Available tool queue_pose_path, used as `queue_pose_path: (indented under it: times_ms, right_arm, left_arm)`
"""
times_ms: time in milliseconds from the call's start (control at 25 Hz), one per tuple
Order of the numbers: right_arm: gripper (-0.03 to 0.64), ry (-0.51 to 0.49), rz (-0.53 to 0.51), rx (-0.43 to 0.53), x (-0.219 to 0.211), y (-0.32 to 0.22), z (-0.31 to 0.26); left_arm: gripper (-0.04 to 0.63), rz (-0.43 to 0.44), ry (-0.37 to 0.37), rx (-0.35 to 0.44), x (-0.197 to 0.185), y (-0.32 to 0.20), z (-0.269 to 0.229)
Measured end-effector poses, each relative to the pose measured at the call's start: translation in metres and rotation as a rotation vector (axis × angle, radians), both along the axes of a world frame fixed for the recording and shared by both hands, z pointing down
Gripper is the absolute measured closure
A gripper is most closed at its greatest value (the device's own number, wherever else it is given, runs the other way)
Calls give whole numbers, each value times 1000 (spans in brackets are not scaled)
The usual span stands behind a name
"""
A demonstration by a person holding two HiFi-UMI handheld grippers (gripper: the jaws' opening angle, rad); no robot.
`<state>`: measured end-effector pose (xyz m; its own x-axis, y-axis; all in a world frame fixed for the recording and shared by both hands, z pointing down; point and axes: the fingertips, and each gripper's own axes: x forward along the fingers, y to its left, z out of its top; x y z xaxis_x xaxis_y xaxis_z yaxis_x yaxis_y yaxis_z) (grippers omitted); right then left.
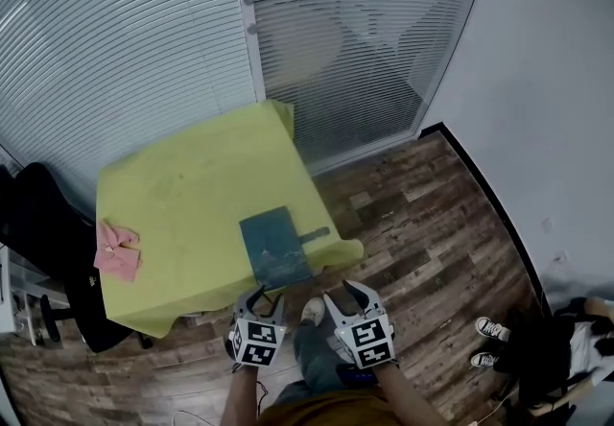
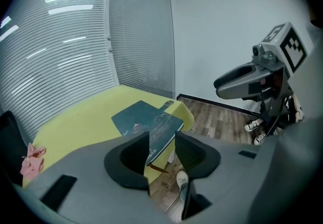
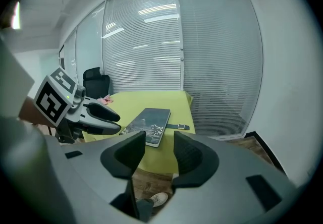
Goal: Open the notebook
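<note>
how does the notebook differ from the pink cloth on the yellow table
The notebook is dark teal; the cloth is pink. The notebook is a flat, closed rectangle with a strap sticking out of one side; the cloth is a crumpled heap. The notebook lies toward the near right corner of the yellow table; the cloth sits at its left edge. Both rest on that table.

Notebook (image 1: pixel 275 248) dark teal, pale speckled print. Worktop (image 1: pixel 192 194) yellow-green. Cloth (image 1: pixel 117 251) pink. Floor (image 1: pixel 432 223) mixed brown planks. Blinds (image 1: pixel 125 31) grey-white slats. Chair (image 1: pixel 38 213) black. Left gripper (image 1: pixel 261 297), right gripper (image 1: pixel 343 292): black-white square markers.
</note>
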<state>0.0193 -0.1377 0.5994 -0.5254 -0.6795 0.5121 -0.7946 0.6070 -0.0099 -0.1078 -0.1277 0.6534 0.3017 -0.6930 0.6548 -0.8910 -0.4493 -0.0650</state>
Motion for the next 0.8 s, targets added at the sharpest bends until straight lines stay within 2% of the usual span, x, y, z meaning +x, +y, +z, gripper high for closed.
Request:
queue_pose_path:
  times_ms: [280, 800]
  right_arm:
    - [428, 13, 5, -21, 1, -14, 10]
    - [431, 23, -14, -66, -5, -36, 28]
  left_arm:
    - [414, 38, -53, -28, 3, -12, 18]
    - [408, 162, -198, -69, 14, -29, 52]
